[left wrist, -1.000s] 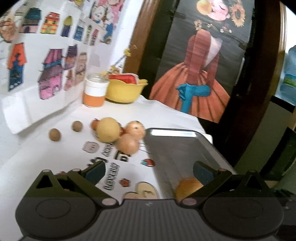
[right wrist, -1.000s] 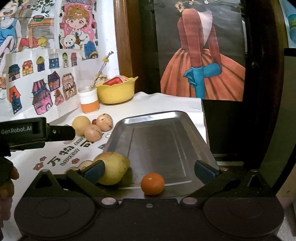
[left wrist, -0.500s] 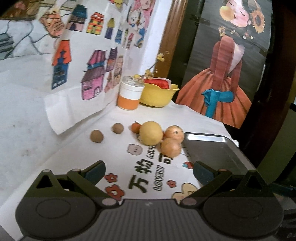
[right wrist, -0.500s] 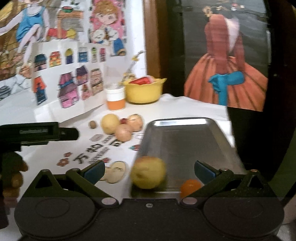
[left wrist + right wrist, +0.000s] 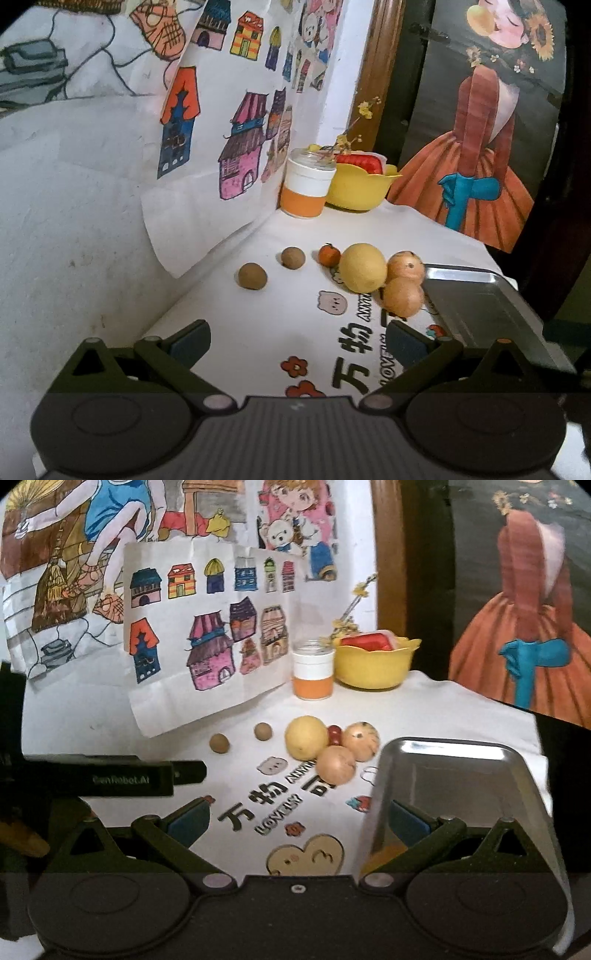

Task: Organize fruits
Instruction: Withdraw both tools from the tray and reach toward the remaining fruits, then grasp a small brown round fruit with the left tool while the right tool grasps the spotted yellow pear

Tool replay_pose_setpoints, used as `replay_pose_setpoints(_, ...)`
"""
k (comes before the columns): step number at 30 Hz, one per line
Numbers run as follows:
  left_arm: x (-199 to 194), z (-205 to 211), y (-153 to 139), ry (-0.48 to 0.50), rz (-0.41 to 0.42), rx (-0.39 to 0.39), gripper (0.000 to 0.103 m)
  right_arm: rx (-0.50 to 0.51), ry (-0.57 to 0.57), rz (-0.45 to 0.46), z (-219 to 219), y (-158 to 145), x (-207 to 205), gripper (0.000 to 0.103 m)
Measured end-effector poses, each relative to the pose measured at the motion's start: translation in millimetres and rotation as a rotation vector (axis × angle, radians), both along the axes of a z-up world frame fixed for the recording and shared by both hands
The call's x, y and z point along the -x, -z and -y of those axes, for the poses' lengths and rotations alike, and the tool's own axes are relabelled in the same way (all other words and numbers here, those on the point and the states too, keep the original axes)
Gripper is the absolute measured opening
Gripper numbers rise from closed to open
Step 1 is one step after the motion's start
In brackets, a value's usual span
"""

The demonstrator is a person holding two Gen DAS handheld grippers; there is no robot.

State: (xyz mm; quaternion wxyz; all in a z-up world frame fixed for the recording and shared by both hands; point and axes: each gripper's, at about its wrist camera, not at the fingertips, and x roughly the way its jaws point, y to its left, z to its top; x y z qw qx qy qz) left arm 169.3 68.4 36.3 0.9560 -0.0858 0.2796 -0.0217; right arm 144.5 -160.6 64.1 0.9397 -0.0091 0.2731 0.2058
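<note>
The left gripper (image 5: 184, 771) carries the print "GenRobot.AI"; the counter (image 5: 258, 314) cloth reads "万物" and "LOVELY". Both the left gripper and the right gripper (image 5: 299, 821) hover level above the counter with jaws spread wide, holding nothing. Beside the metal tray (image 5: 461, 775) cluster a yellow fruit (image 5: 306, 737) and two tan fruits (image 5: 335, 765), touching.

Your left wrist cam sits low over the desk (image 5: 229, 332), looking forward toward the far corner. Your right one looks the same way from further right. Both catch the fruit cluster (image 5: 380, 277) and yellow bowl (image 5: 373, 664).
</note>
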Motion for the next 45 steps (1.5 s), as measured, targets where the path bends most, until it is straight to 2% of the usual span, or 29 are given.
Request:
replay_pose_setpoints(9,-26,1,7,0.011,-0.018,-0.031,0.102,-0.106,-0.032,-0.126,0,-5,-58,0.102)
replay_pose_setpoints(17,-51,-1,17,0.016,-0.049,-0.069,0.102,-0.081,-0.048,-0.143,-9,6,-103,0.102)
replay_pose_setpoints(26,-74,-2,26,0.01,-0.078,-0.096,0.102,-0.062,-0.058,-0.221,-13,28,-141,0.102)
replay_pose_setpoints(34,-92,3,30,-0.005,-0.086,-0.144,0.102,-0.097,-0.048,-0.301,-16,43,-164,0.091)
replay_pose_setpoints(38,-99,3,32,-0.008,-0.088,-0.144,0.102,-0.1,-0.027,-0.33,-18,46,-170,0.09)
replay_pose_setpoints(41,-104,1,34,-0.012,-0.09,-0.139,0.098,-0.098,-0.013,-0.345,-19,47,-174,0.089)
replay_pose_setpoints(45,-107,-1,35,-0.011,-0.098,-0.122,0.092,-0.091,0.02,-0.384,-18,52,-180,0.081)
